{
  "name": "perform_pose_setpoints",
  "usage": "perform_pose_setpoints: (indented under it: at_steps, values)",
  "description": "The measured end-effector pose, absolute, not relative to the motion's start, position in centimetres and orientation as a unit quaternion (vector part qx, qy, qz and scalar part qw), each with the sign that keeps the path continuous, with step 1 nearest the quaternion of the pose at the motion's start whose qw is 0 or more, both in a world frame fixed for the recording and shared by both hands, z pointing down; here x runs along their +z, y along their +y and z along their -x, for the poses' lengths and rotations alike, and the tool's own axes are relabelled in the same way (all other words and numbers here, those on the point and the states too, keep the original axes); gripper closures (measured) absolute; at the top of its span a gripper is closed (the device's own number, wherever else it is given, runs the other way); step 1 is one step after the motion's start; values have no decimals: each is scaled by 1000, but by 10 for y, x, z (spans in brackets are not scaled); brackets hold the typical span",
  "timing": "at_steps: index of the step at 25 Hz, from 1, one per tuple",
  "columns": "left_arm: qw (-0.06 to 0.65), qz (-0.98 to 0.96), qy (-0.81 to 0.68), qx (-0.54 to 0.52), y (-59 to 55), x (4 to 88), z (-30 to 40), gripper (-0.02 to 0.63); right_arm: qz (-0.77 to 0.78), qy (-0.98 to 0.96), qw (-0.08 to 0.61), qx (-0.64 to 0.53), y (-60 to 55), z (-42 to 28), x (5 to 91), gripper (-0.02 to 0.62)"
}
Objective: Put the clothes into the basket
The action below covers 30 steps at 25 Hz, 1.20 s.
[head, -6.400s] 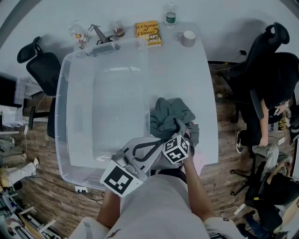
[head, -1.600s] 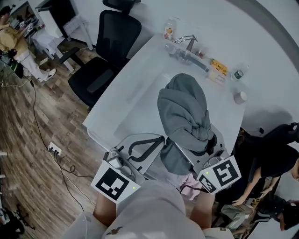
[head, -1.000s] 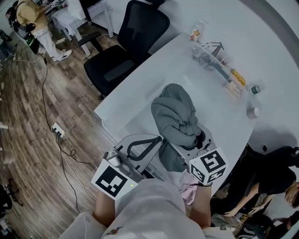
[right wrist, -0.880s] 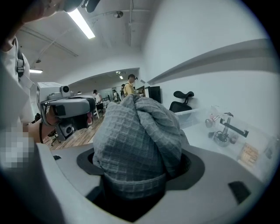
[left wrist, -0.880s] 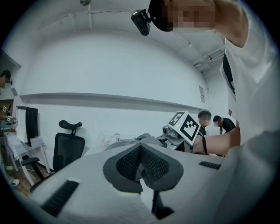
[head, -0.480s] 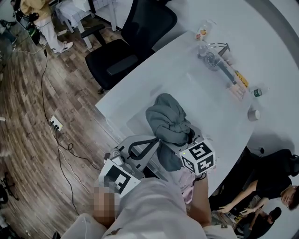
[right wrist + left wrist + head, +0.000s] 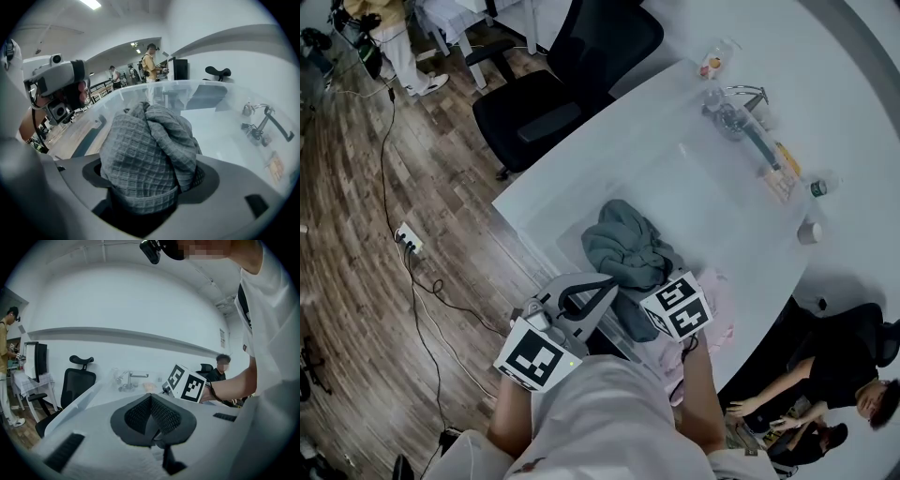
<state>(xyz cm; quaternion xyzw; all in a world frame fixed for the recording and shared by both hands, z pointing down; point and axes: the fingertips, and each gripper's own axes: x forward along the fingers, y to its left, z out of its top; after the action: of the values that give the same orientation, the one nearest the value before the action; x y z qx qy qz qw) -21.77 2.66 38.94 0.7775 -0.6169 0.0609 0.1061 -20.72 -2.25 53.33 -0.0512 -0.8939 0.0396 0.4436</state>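
Right tongs (image 7: 149,186) are clamped on a grey waffle-knit garment (image 7: 145,136), which bulges up between the two jaws and fills the gap. Left tongs (image 7: 151,401) are closed together with nothing between them and hang just beside the right pair, taking no part in the hold.

Seen from the head view, the grey garment is bunched at the near end of the clear plastic basket (image 7: 197,88), inside its walls, and the right gripper view shows the rim and far wall of the basket rising beyond the cloth. I cannot tell whether the lower folds already rest on the basket's floor.

A pink garment (image 7: 717,309) lies outside the basket, on the white tabletop (image 7: 759,248) near its front edge, just beside the right hand.

As I judge it, the first piece is nearly delivered: it is within the basket but not yet released. What remains is to open the right tongs and let the grey piece drop, then pick up the pink one and carry it over the rim. No other clothes show on the tabletop.
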Motion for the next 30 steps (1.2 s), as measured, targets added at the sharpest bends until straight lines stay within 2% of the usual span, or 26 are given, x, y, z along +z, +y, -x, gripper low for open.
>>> perform_pose_setpoints:
  at_steps: [14,22,30]
  values:
    - [125,-766,-628,52,42,400,220,600,74,-840,538,-8,-11,193,581,227]
    - [124,-770,-624,50,44,396,225,600,87,-806,584,-48,0,190,597,376]
    - [119,-771,-623,62,43,401,223,600,91,-782,611,-82,2,180,607,376]
